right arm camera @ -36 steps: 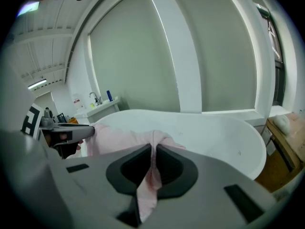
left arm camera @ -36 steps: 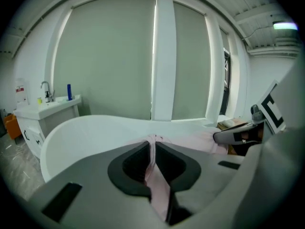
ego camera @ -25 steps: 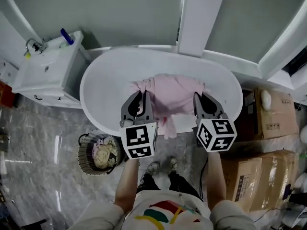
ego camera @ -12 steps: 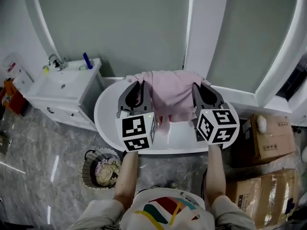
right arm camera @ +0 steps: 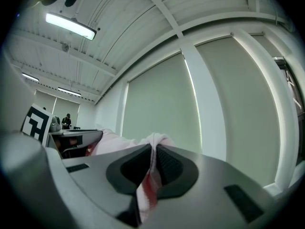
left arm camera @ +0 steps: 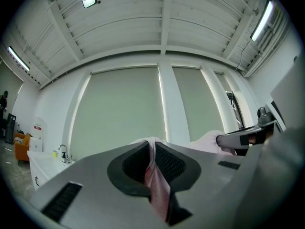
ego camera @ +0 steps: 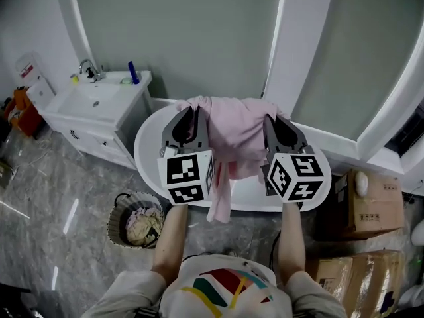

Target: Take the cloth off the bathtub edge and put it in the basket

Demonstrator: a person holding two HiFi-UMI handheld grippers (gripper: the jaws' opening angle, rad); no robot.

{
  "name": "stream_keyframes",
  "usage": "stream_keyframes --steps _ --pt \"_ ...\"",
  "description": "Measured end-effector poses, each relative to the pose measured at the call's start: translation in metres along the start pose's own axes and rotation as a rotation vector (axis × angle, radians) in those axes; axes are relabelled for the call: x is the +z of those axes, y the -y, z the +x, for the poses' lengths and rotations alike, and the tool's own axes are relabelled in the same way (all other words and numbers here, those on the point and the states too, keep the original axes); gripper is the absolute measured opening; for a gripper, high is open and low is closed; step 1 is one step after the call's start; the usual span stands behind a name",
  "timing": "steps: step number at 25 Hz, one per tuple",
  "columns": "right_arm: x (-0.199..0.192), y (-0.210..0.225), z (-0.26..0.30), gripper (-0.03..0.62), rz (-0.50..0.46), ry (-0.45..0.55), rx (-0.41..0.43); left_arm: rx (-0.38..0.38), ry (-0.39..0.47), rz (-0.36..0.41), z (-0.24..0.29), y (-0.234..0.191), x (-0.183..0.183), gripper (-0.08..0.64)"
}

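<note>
The left gripper (ego camera: 192,111) and right gripper (ego camera: 273,119) are each pinched nearly closed on a top corner of the pink cloth (ego camera: 235,138), which hangs between them above the bathtub (ego camera: 149,156). Removal looks done. The next move is to carry it left and nearer, over the basket (ego camera: 116,204), then release.

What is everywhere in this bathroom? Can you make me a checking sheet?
Surface: grey marble floor; white bathtub stands on it.
Job's things: pink cloth held up over the bathtub, stretched from left tool to right tool, one end dangling; basket on the floor at left, holding laundry.
Clutter: cardboard boxes at right; blue bottle on the sink cabinet.
Grippers: both tools shut on the cloth.
Cables: one thin dark cord seems to hang below the right tool.
Surroundings: grey blinds in white frames.
</note>
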State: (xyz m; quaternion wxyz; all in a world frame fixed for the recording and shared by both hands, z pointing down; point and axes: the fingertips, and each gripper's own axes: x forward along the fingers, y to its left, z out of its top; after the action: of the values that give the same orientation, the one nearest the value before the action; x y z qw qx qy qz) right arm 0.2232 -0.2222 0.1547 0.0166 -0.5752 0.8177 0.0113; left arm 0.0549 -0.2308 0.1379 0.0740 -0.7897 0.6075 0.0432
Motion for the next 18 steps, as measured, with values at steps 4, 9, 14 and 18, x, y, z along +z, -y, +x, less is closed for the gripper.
stream_keyframes --steps 4,9,14,18 --pt "-0.005 -0.010 0.016 0.040 0.008 -0.008 0.066 0.067 -0.013 0.002 -0.002 -0.015 -0.006 0.052" --pt "-0.018 -0.033 0.030 0.040 0.016 -0.013 0.191 0.189 -0.022 0.026 -0.023 -0.034 -0.017 0.052" --pt "-0.022 -0.075 0.059 0.040 0.041 -0.004 0.321 0.305 -0.032 0.061 -0.046 -0.075 -0.019 0.052" --pt "-0.021 -0.129 0.080 0.040 0.064 -0.001 0.410 0.375 -0.041 0.055 -0.071 -0.123 -0.014 0.052"
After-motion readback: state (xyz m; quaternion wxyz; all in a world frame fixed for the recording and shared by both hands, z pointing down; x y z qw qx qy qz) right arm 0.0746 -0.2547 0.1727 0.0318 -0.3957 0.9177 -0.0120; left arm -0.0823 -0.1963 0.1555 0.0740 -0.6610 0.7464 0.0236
